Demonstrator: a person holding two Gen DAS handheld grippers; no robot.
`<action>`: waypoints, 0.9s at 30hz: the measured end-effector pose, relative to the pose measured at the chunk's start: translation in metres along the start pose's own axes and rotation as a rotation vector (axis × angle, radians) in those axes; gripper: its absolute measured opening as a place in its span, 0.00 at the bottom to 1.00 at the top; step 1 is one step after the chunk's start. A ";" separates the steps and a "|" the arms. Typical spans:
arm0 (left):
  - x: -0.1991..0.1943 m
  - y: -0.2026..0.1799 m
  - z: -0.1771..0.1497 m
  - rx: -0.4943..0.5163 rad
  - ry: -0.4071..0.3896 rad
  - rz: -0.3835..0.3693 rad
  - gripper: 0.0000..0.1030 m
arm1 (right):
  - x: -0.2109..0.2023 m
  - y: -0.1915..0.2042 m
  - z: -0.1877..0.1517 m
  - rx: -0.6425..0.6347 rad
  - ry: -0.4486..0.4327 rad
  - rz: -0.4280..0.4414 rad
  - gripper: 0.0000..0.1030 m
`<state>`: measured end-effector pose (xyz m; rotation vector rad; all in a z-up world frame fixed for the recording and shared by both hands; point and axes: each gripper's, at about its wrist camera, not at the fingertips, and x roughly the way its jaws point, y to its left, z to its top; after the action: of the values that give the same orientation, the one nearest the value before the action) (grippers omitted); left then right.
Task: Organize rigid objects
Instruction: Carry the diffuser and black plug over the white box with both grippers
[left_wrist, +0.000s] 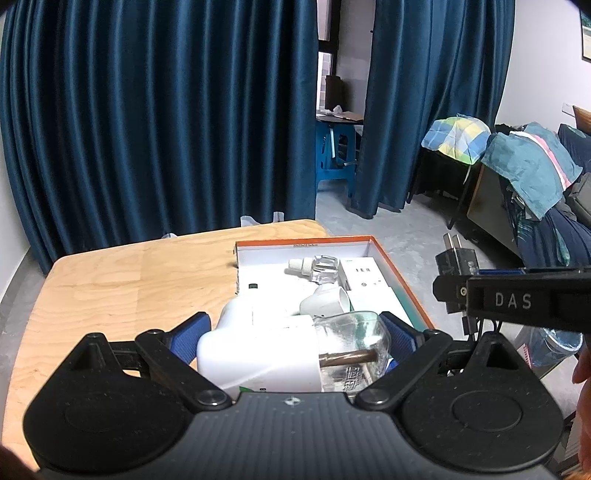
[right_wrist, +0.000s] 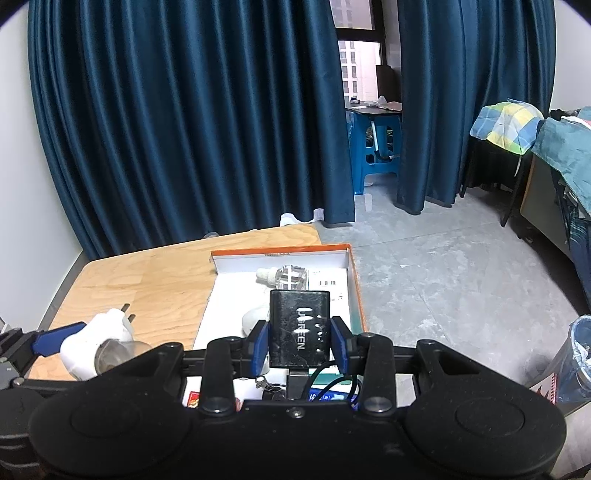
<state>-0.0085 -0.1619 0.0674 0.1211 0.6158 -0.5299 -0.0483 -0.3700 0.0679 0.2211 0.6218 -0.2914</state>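
Observation:
My left gripper (left_wrist: 295, 326) is shut on a white plug-in vaporizer (left_wrist: 258, 350) with a clear glass bottle (left_wrist: 354, 339) screwed into it, held just above the near end of the orange-rimmed box (left_wrist: 400, 275). In the right wrist view the same vaporizer (right_wrist: 98, 341) shows at the left, prongs up, over the wooden table (right_wrist: 147, 280). My right gripper (right_wrist: 300, 334) is shut on a black charger (right_wrist: 299, 325), held over the box (right_wrist: 356, 284). The charger (left_wrist: 456, 264) also appears at the right of the left wrist view.
The box holds a small clear bottle with a white cap (left_wrist: 317, 266), a white carton (left_wrist: 369, 286) and a white rounded piece (left_wrist: 325, 300). Keys and a cable (right_wrist: 275, 391) lie under my right gripper. A lined bin (right_wrist: 580, 363) stands on the floor to the right.

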 end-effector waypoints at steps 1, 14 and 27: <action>0.001 -0.001 0.000 0.002 0.003 -0.003 0.96 | 0.001 0.000 0.000 0.000 0.001 -0.001 0.43; 0.007 -0.008 -0.001 0.012 0.014 -0.012 0.96 | 0.006 0.001 0.001 -0.001 0.005 0.002 0.43; 0.010 -0.010 -0.001 -0.004 0.027 -0.008 0.96 | 0.009 0.000 0.001 -0.006 0.010 0.007 0.43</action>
<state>-0.0074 -0.1741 0.0614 0.1217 0.6437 -0.5354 -0.0411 -0.3722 0.0632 0.2191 0.6314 -0.2815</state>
